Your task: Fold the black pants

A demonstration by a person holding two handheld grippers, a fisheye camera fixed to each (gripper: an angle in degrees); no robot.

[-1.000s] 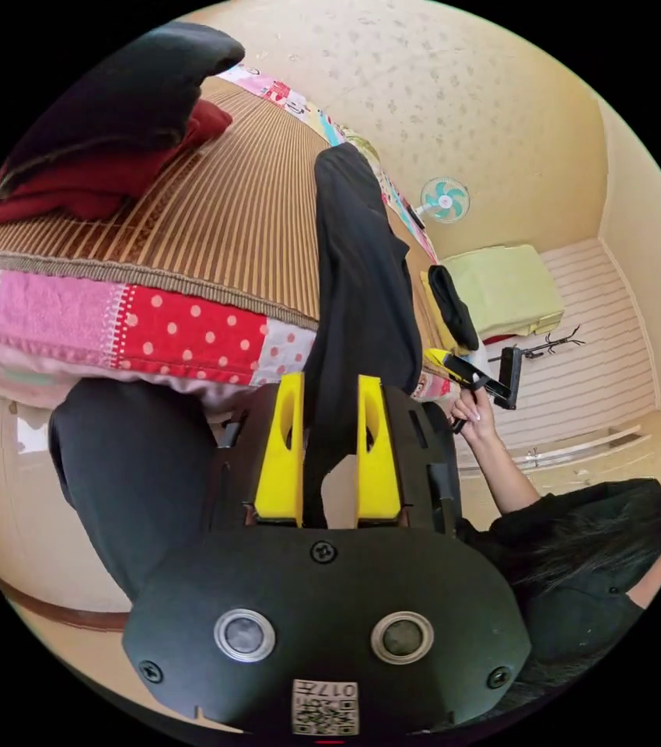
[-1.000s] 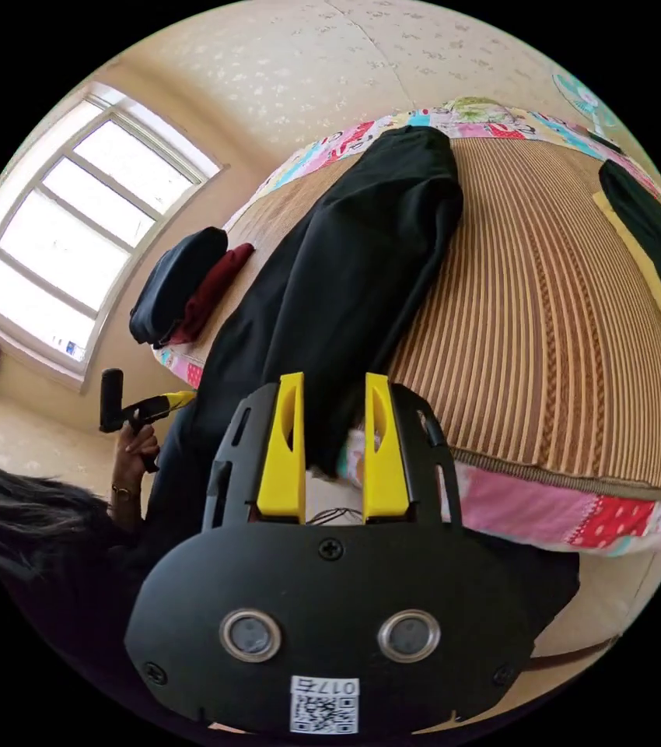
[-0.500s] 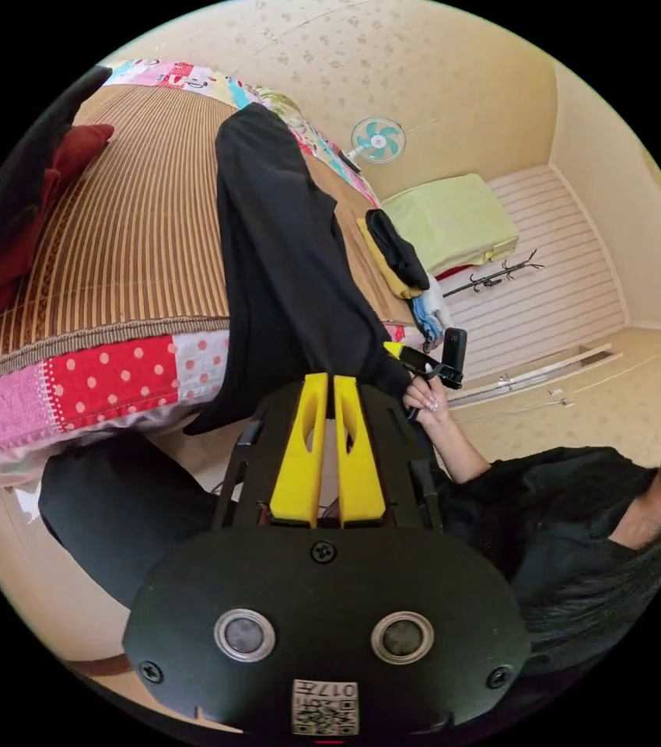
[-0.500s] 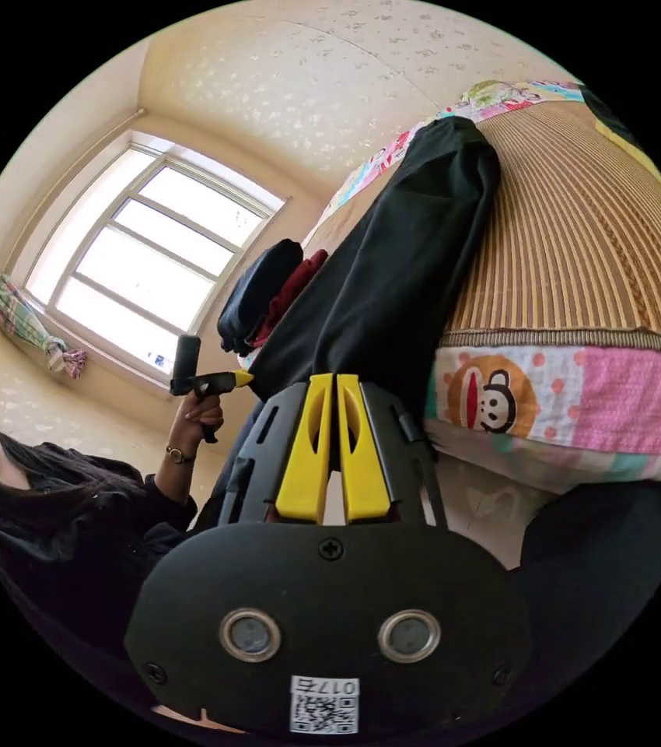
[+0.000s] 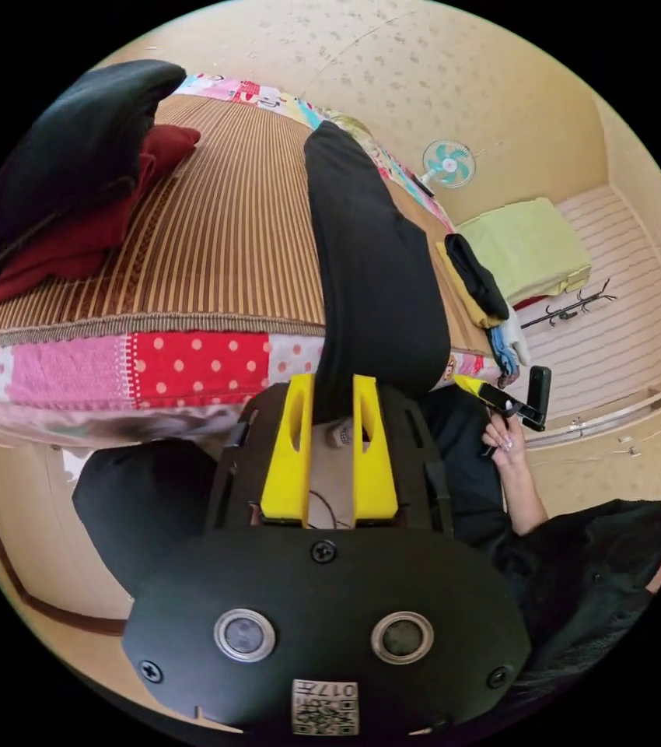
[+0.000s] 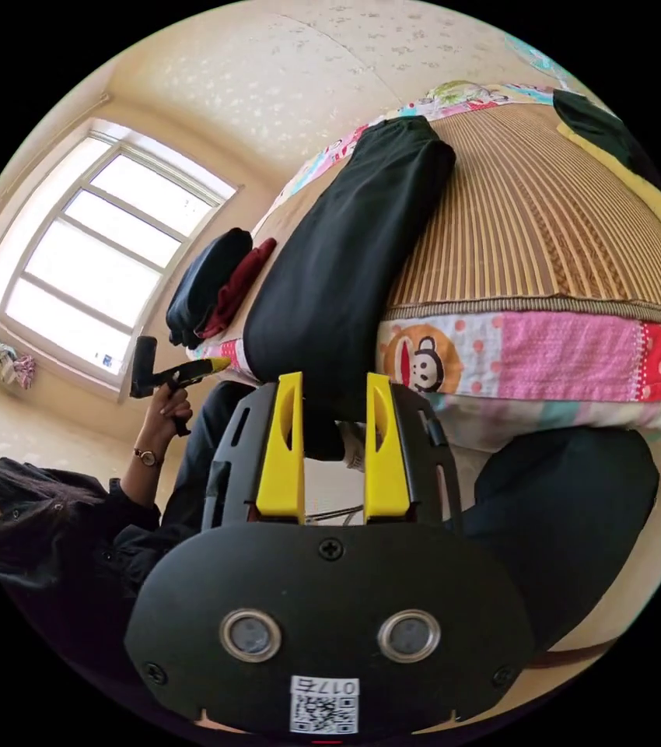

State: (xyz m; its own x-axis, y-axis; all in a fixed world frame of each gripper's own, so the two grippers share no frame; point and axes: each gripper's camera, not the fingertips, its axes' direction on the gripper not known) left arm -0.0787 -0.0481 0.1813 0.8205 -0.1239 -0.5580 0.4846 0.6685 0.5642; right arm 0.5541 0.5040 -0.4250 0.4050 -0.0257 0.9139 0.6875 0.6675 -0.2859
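The black pants lie as one long narrow strip on the striped mat of the bed. Their near end hangs a little over the quilted bed edge. My left gripper is open just below that edge, and the tip of the pants shows between the spread yellow jaws. In the right gripper view the pants run away across the mat. My right gripper is open too, with the hanging end between its jaws. A hand holds each gripper: the right gripper and the left gripper.
A folded dark and red clothes pile sits on the mat to one side, and yellow and black garments on the other. The person's knee is under the bed edge. A fan stands behind the bed and a window is beside it.
Half a second ago both grippers were shut on the pants' near end. Both have opened, and the pants now rest flatter and straighter on the mat.
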